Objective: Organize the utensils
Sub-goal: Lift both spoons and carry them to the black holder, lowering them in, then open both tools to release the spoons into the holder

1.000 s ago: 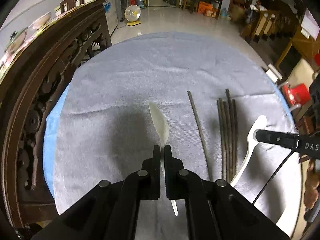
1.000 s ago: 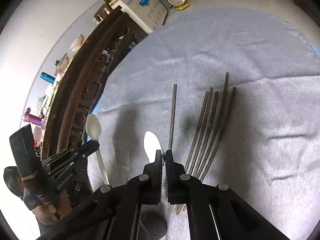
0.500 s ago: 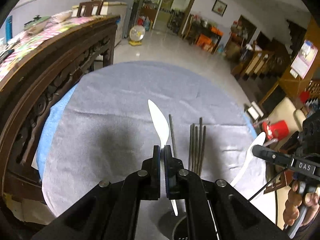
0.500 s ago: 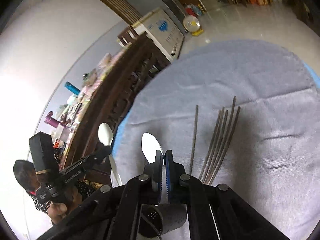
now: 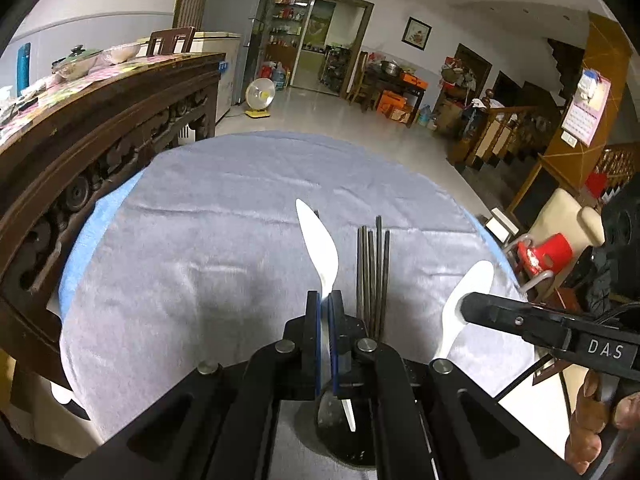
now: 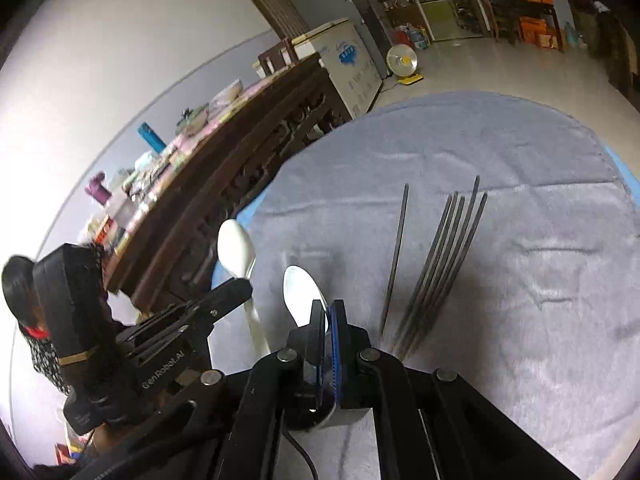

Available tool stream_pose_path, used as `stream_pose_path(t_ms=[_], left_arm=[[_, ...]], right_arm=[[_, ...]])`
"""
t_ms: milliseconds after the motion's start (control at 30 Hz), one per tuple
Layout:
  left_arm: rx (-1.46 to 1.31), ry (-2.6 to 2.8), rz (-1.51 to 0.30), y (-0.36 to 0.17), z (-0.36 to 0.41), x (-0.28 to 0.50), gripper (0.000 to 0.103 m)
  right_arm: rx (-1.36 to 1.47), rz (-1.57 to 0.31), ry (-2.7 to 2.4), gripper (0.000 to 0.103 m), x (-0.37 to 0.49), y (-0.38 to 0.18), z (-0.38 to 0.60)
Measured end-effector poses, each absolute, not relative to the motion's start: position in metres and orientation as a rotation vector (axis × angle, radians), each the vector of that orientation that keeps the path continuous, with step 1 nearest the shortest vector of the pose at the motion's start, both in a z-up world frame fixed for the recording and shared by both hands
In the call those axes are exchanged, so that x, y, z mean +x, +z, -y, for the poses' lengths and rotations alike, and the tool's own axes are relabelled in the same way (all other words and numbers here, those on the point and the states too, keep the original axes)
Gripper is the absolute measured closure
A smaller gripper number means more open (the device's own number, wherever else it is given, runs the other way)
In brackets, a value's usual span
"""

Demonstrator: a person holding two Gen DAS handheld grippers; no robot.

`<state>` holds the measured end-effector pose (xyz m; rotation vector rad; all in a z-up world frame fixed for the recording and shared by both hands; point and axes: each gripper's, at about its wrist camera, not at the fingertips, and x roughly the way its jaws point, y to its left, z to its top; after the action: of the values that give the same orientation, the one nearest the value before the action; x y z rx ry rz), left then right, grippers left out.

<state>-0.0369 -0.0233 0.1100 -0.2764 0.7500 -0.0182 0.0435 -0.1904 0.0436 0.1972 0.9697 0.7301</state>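
Gripping 1 white spoon in each clamped claw, bowls pointing forward, handles hanging seemingly just above the dark holder.

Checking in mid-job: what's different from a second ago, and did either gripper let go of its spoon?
Both grippers pulled back and tilted up, so more of the room shows and a dark perforated holder now sits below the jaws. Neither let go: the left gripper stays shut on its white spoon, the right gripper on its own. The chopsticks still lie on the grey cloth.
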Motion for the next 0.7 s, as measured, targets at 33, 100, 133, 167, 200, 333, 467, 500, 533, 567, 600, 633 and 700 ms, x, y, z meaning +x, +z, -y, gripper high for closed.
stream_pose_path(t_ms=[33, 100, 133, 167, 200, 333, 467, 500, 533, 567, 600, 633, 700], left_arm=[[-0.273, -0.020, -0.747, 0.104, 0.025, -0.039, 0.100], [-0.260, -0.016, -0.750, 0.097, 0.028, -0.041, 0.100], [-0.259, -0.019, -0.754, 0.092, 0.030, -0.043, 0.100], [-0.258, -0.020, -0.757, 0.090, 0.031, -0.045, 0.100], [-0.251, -0.018, -0.757, 0.088, 0.034, -0.047, 0.100], [-0.226, -0.022, -0.749, 0.081, 0.039, -0.055, 0.100], [-0.204, -0.026, -0.752, 0.074, 0.045, -0.063, 0.099], [-0.200, -0.027, -0.751, 0.072, 0.046, -0.065, 0.099], [-0.186, -0.024, -0.747, 0.073, 0.047, -0.067, 0.099], [-0.183, -0.026, -0.746, 0.073, 0.048, -0.069, 0.099], [-0.185, -0.028, -0.748, 0.073, 0.049, -0.070, 0.099], [-0.184, -0.034, -0.751, 0.073, 0.050, -0.072, 0.099], [-0.178, -0.036, -0.754, 0.072, 0.051, -0.076, 0.099]], right_arm=[[0.187, -0.971, 0.722, 0.099, 0.041, 0.039, 0.189], [0.170, -0.976, 0.716, 0.099, 0.038, 0.032, 0.187], [0.162, -0.974, 0.712, 0.099, 0.036, 0.030, 0.186], [0.151, -0.970, 0.705, 0.099, 0.033, 0.028, 0.185], [0.143, -0.969, 0.704, 0.099, 0.031, 0.027, 0.184], [0.127, -0.972, 0.704, 0.099, 0.026, 0.021, 0.180], [0.121, -0.973, 0.704, 0.099, 0.022, 0.018, 0.178], [0.123, -0.973, 0.704, 0.099, 0.021, 0.018, 0.178], [0.124, -0.973, 0.703, 0.099, 0.021, 0.017, 0.178], [0.123, -0.973, 0.703, 0.099, 0.020, 0.017, 0.178], [0.123, -0.973, 0.703, 0.099, 0.020, 0.017, 0.178], [0.124, -0.972, 0.702, 0.099, 0.019, 0.017, 0.179], [0.121, -0.976, 0.699, 0.099, 0.018, 0.016, 0.179]])
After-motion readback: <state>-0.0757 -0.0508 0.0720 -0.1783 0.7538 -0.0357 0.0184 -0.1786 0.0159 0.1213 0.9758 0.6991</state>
